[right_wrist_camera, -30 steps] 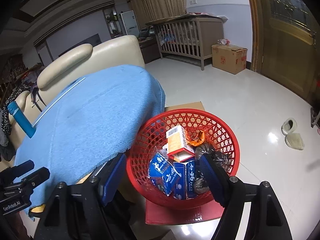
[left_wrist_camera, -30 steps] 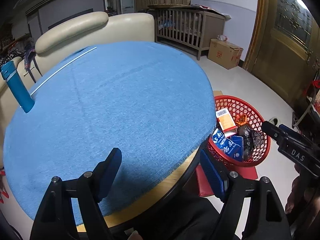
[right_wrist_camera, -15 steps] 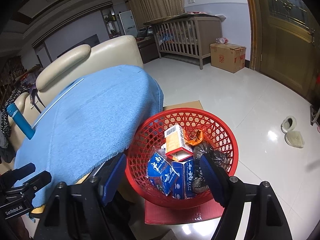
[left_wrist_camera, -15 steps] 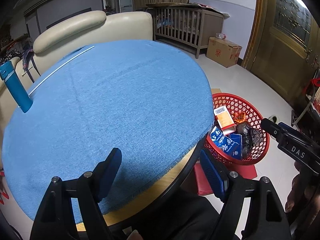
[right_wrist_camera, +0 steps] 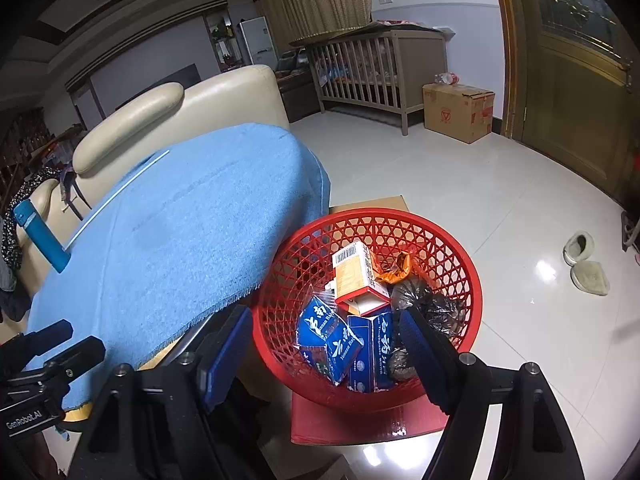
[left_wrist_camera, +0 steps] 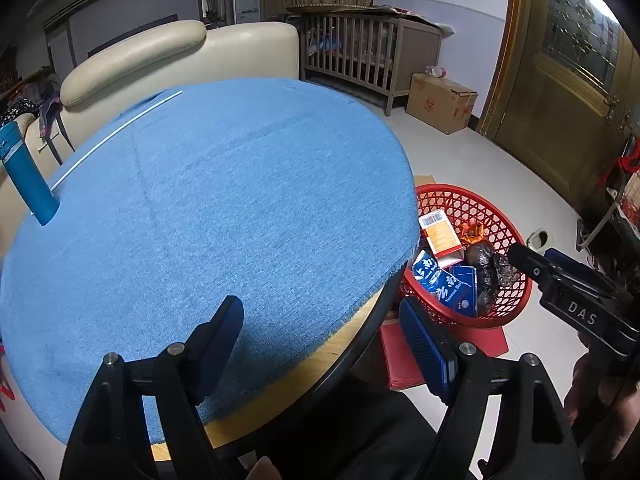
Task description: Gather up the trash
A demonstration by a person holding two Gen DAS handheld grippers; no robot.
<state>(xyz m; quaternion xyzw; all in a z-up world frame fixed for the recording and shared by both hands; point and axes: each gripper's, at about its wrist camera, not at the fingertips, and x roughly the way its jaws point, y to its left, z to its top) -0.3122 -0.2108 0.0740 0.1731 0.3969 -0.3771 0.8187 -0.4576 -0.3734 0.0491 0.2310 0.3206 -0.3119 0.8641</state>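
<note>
The left gripper (left_wrist_camera: 322,334) is hovering over the near rim of a round table (left_wrist_camera: 320,364) with its jaws standing wide apart and nothing lying between them. Far off to its left, at the table's edge, a blue lighter (left_wrist_camera: 26,178) is standing tilted, and a thin white rod (left_wrist_camera: 116,138) is lying across the blue cloth (left_wrist_camera: 208,208) beyond it. The cloth is covering almost the whole tabletop ahead of this gripper's left finger. Behind the table a cream sofa (left_wrist_camera: 160,60) is sitting.

Just past the left gripper's right finger, down on the floor, the red basket (left_wrist_camera: 480,208) is standing on a red mat (left_wrist_camera: 404,364), and the trash is lying inside it. The right gripper (right_wrist_camera: 326,354) is hanging directly over the basket's near side, its jaws also spread and gripping nothing. Between its fingers blue packets (right_wrist_camera: 328,334) are lying; ahead of them an orange and white box (right_wrist_camera: 354,274) is leaning, an orange wrapper (right_wrist_camera: 396,270) is sitting just right of that, and a dark plastic bag (right_wrist_camera: 424,300) is resting by the right finger.

Farther right of that gripper, a pair of slippers (right_wrist_camera: 584,264) is lying on the tiled floor (right_wrist_camera: 480,184). Well beyond, a cardboard box (right_wrist_camera: 458,114) is sitting beside a wooden crib (right_wrist_camera: 380,68).
</note>
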